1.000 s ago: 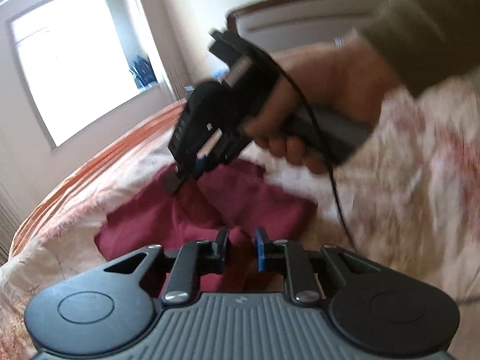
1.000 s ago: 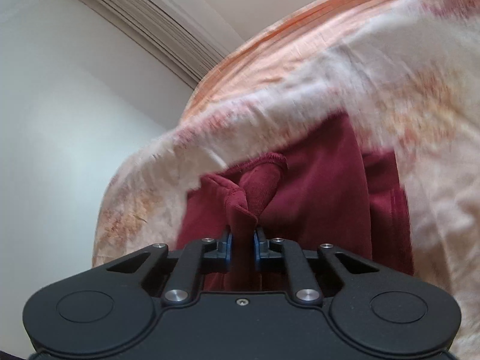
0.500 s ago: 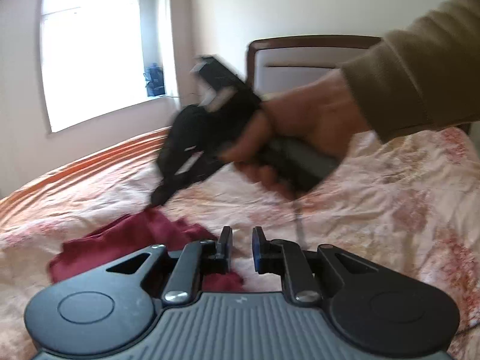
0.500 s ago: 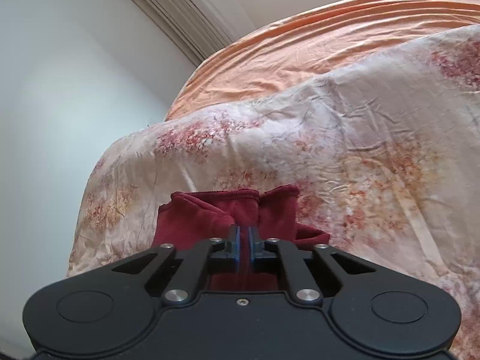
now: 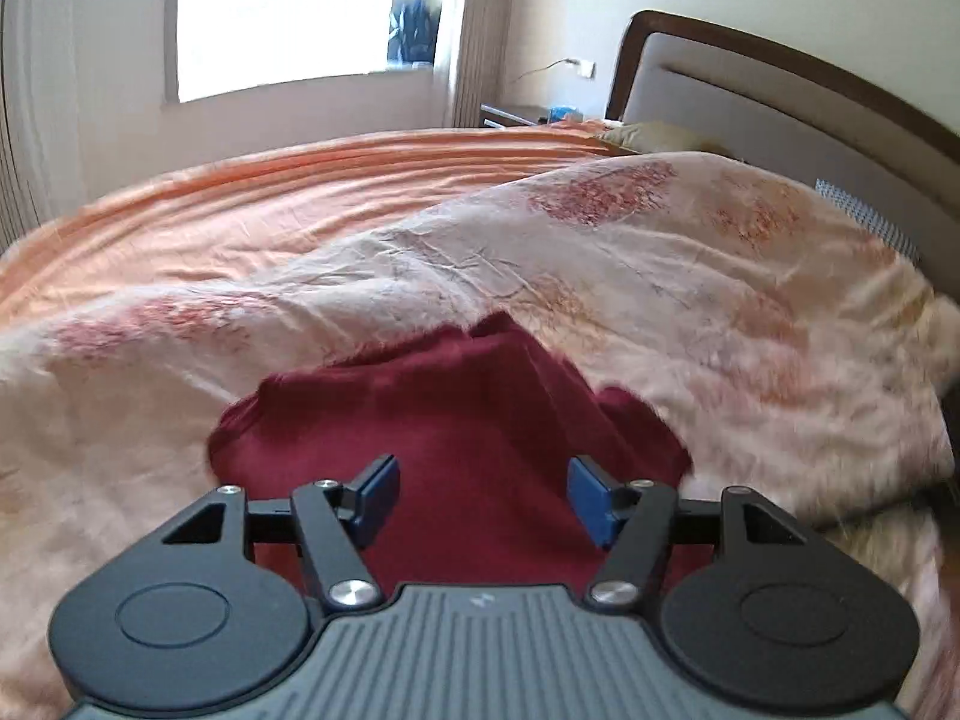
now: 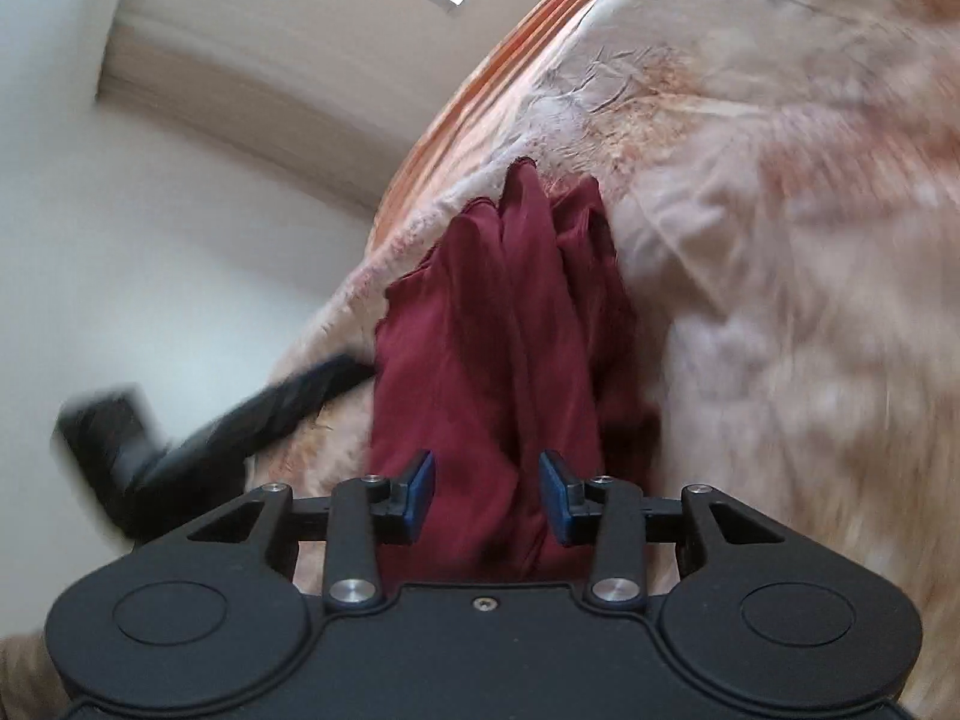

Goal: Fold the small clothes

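A dark red garment point(image 5: 456, 420) lies folded on the floral quilt point(image 5: 690, 276) of a bed. My left gripper point(image 5: 483, 498) is open just above its near part, with nothing between the blue pads. In the right wrist view the same red garment point(image 6: 510, 324) lies in long folds on the quilt point(image 6: 780, 240). My right gripper point(image 6: 486, 495) is open over its near end, apart from the cloth. The blurred black left gripper point(image 6: 198, 438) shows at the left of that view, beside the garment's edge.
An orange sheet point(image 5: 240, 210) covers the far side of the bed. A wooden headboard point(image 5: 780, 96) stands at the right, a window point(image 5: 288, 12) and curtain behind. A nightstand point(image 5: 510, 114) sits by the headboard. The quilt's edge drops off at the right.
Both grippers have opened; the right one has let go of the red cloth, which now lies on the quilt. The right hand has left the left wrist view. Both cameras swung.
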